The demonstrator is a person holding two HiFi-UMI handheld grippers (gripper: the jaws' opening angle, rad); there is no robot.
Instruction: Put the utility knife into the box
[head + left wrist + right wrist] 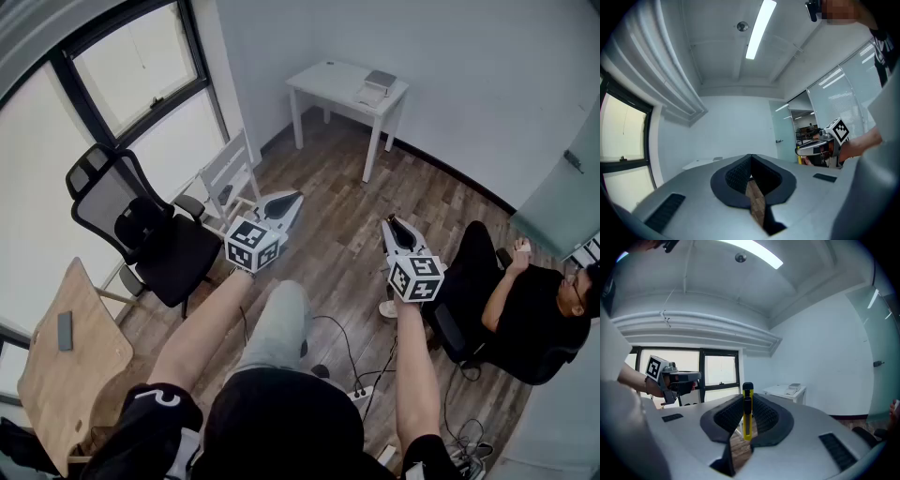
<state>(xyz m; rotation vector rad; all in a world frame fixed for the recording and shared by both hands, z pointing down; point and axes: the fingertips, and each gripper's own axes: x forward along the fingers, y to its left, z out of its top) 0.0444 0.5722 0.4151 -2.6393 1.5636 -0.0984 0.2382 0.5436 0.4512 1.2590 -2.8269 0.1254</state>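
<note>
In the right gripper view a yellow utility knife [747, 411] with a black slider stands upright between the dark ribbed pads, and my right gripper [747, 414] is shut on it. From the head view that gripper [390, 225] is held in the air over the wooden floor. My left gripper [292, 199] hangs beside it at about the same height. Its jaws [751, 159] meet at the tips with nothing between them. A small grey-and-white box [378, 84] lies on the white table [328, 82] against the far wall, well beyond both grippers, and the box [793, 388] shows in the right gripper view too.
A black office chair [141, 234] and a white chair [226, 178] stand at the left by the windows. A wooden desk [75, 384] holds a dark phone [64, 330]. A person [525, 319] sits at the right. A power strip with cables [361, 398] lies on the floor.
</note>
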